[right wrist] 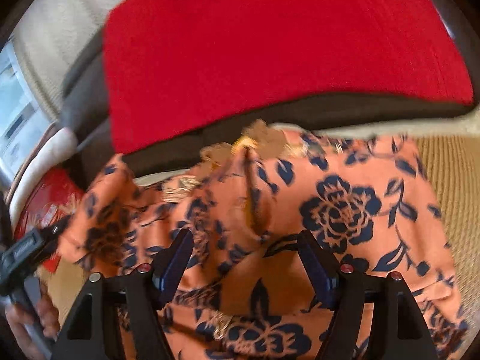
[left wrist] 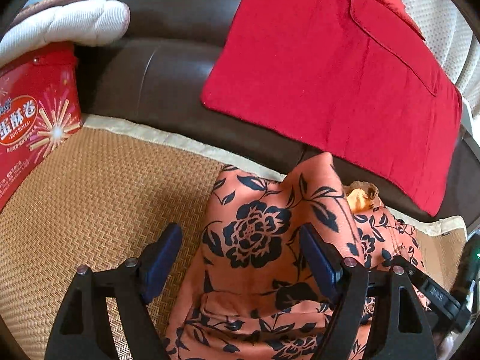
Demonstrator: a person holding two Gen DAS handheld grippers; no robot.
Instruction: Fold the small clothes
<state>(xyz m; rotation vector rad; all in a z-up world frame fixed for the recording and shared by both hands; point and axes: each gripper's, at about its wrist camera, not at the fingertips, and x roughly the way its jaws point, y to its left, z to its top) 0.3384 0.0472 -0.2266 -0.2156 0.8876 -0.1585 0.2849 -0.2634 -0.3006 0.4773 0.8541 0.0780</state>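
Observation:
An orange garment with a dark floral print (left wrist: 258,240) lies rumpled on a woven straw mat (left wrist: 90,210); it also fills the right wrist view (right wrist: 339,210), which is motion-blurred. My left gripper (left wrist: 240,249) is open, its jaws wide apart over the garment's left part, the left finger over the mat. My right gripper (right wrist: 244,255) is open, its jaws straddling a fold of the garment. A yellow-brown inner lining shows at the garment's far edge (left wrist: 360,195). The left gripper's body shows at the left edge of the right wrist view (right wrist: 27,249).
A folded red cloth (left wrist: 330,75) lies on the dark brown sofa seat (left wrist: 168,84) beyond the mat; it also shows in the right wrist view (right wrist: 270,45). A red egg-roll tin (left wrist: 33,120) stands at the left, with a white cushion (left wrist: 69,24) behind it.

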